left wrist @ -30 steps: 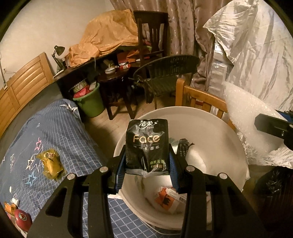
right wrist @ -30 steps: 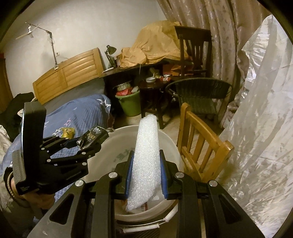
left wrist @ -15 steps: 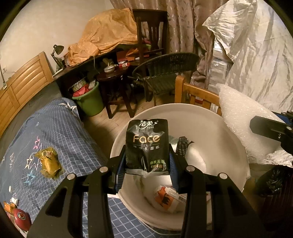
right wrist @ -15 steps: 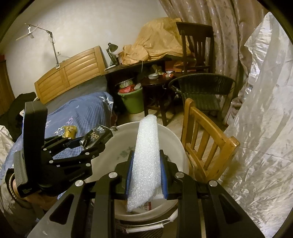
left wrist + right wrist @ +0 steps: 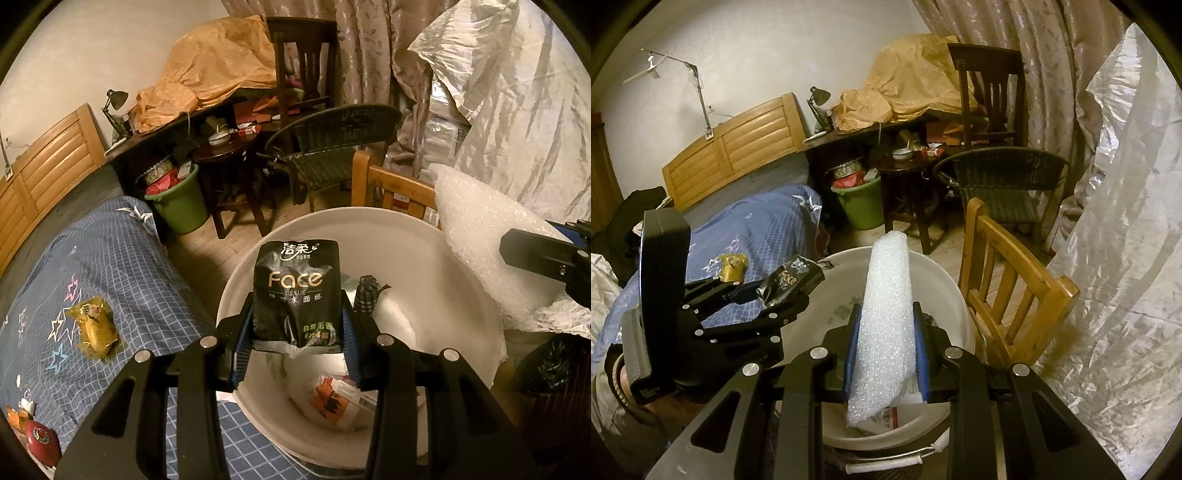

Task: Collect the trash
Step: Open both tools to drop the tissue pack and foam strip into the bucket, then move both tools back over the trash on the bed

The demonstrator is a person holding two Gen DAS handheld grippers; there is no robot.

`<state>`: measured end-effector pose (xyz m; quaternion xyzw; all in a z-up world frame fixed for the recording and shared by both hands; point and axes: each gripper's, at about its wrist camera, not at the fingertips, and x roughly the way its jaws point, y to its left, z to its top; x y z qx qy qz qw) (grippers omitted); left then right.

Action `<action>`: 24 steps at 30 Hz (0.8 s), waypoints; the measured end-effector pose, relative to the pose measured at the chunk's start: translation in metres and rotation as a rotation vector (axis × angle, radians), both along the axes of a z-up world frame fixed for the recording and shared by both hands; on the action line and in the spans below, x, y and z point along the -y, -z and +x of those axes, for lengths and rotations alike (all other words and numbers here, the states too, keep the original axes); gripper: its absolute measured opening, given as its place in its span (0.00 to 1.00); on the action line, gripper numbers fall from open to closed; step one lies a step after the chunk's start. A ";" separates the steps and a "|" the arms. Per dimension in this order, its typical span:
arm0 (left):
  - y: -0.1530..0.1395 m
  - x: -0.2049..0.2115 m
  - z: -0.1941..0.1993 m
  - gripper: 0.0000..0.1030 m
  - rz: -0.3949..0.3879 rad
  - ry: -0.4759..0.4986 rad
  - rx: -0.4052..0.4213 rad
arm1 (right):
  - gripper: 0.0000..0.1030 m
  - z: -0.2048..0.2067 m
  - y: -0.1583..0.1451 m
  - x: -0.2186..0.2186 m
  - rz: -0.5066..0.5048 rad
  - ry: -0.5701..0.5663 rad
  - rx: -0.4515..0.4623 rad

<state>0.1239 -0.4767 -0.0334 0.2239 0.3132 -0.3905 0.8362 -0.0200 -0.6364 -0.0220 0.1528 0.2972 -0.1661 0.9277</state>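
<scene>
Black tissue pack (image 5: 295,291) stands lengthwise between the left gripper's (image 5: 295,338) opening jaws; right jaws clamp upright bubble wrap (image 5: 884,325).

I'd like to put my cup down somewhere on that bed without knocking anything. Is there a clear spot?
On the blue checked bedspread, the stretch between the yellow wrapped snack and the white bucket is bare, as is the far end toward the wooden headboard. The near corner by the red object is crowded. The bucket's mouth is blocked by both grippers' loads.
</scene>
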 end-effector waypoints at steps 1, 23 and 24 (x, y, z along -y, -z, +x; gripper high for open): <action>0.000 0.000 0.002 0.42 -0.003 -0.003 -0.003 | 0.31 0.002 0.000 0.001 -0.001 -0.003 -0.001; -0.007 -0.042 0.014 0.63 -0.069 -0.135 -0.004 | 0.48 -0.016 -0.004 -0.004 -0.022 0.080 0.105; -0.009 -0.052 0.015 0.64 -0.082 -0.156 0.002 | 0.48 -0.019 -0.007 -0.011 -0.044 0.090 0.129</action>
